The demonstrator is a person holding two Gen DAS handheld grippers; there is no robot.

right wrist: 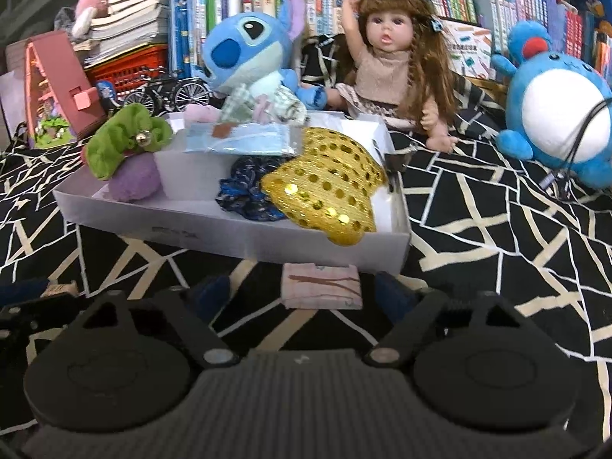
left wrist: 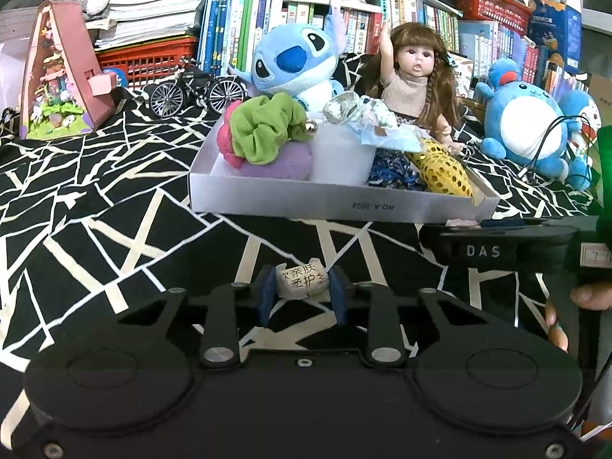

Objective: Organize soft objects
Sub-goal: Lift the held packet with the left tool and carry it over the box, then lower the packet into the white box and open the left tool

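My left gripper [left wrist: 302, 287] is shut on a small tissue pack [left wrist: 302, 284] printed with Chinese characters, low over the black-and-white cloth in front of the white box [left wrist: 325, 202]. My right gripper [right wrist: 306, 294] is open. A pink folded packet [right wrist: 321, 285] lies between its fingers without touching the pads, close to the box's front wall [right wrist: 229, 237]. The box holds a green scrunchie [right wrist: 122, 141], a purple soft piece [right wrist: 134, 181], a blue scrunchie [right wrist: 244, 191], a gold sequined piece [right wrist: 329, 187] and a bagged face mask [right wrist: 237, 141].
Behind the box sit a blue plush [left wrist: 290, 61], a doll [left wrist: 413, 76] and a round blue plush [left wrist: 528, 122]. A model bicycle [left wrist: 195, 88] and a pink miniature house [left wrist: 57, 76] stand at the left. Books and red baskets line the back. A hand [left wrist: 589, 294] holds the right gripper.
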